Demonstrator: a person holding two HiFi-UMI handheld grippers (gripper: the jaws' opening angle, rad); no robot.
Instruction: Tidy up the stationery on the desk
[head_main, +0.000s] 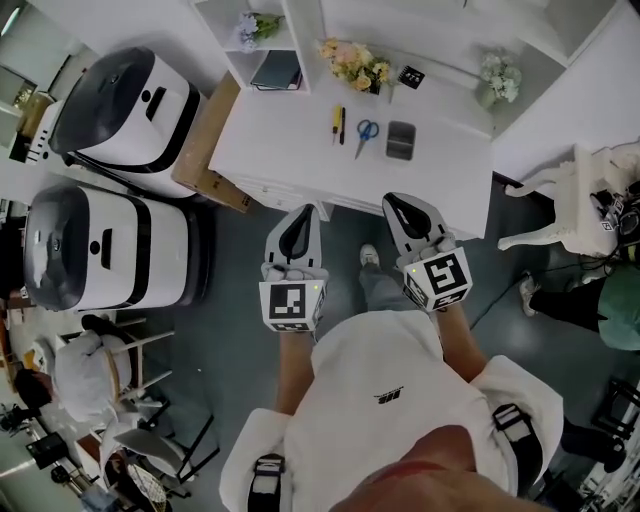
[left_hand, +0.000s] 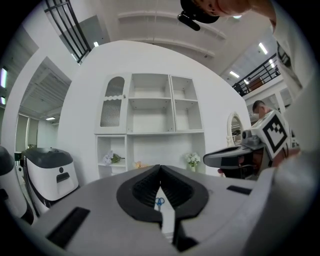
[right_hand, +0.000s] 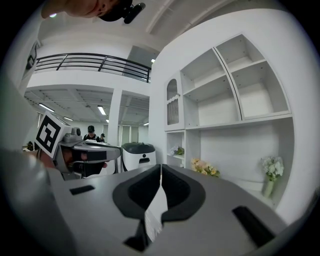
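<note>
Blue-handled scissors (head_main: 366, 131) in the middle of the white worktop (head_main: 290, 150), well apart from both grippers. Just to their left, yellow and black pens (head_main: 339, 124); to their right, a dark grey case (head_main: 400, 140). Left gripper (head_main: 300, 218) and right gripper (head_main: 403, 207) at the near edge, jaws of each pressed together, holding nothing. Only in the left gripper view: the scissors, small, in the slit under the jaws. At the far edge, flowers (head_main: 355, 63) and white shelves (head_main: 300, 30). Beyond the left edge, two white machines (head_main: 120, 100) on grey floor (head_main: 240, 270).
</note>
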